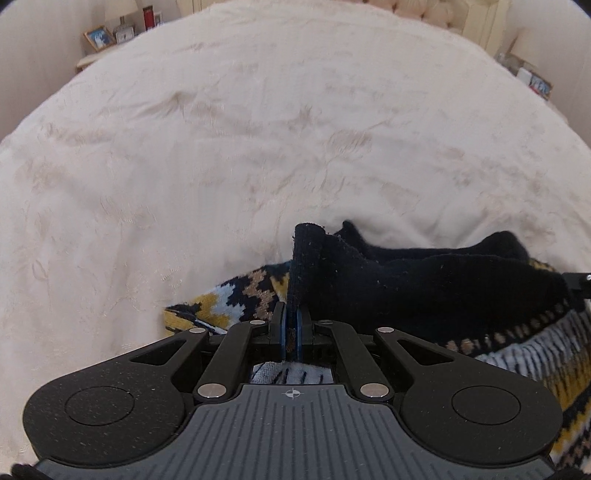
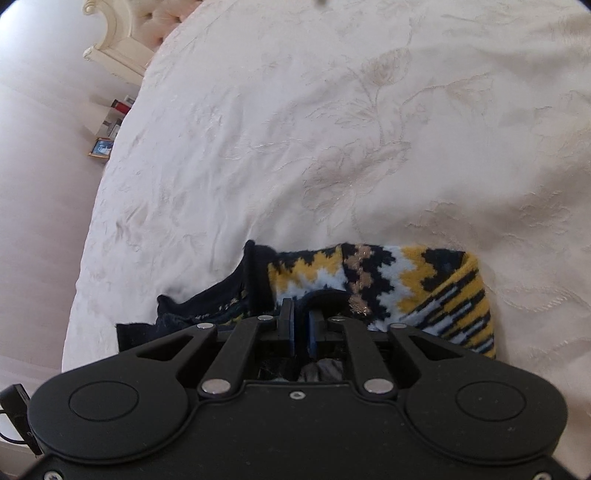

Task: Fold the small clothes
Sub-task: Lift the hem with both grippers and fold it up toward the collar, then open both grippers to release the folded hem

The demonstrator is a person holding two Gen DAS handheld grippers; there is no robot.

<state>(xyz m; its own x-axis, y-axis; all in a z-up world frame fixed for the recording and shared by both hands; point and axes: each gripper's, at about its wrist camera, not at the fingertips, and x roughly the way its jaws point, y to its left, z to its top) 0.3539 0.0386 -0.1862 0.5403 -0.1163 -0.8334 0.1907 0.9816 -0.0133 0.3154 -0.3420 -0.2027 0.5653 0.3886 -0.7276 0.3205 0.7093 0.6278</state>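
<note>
A small knitted sweater [image 1: 424, 280] with a navy body and a yellow, white and navy zigzag pattern lies on the cream bedspread [image 1: 258, 129]. My left gripper [image 1: 292, 325] is shut on its dark ribbed edge, which stands up between the pads. In the right wrist view the sweater [image 2: 388, 284] lies bunched in front of my right gripper [image 2: 301, 325], which is shut on a dark hem of the sweater. A patterned sleeve [image 2: 458, 306] lies to its right.
The bedspread [image 2: 295, 147] has an embroidered flower pattern. A nightstand with a lamp and photo frames [image 1: 110, 33] stands at the far left, another [image 1: 532, 77] at the far right. The tufted headboard [image 1: 424, 11] is at the back.
</note>
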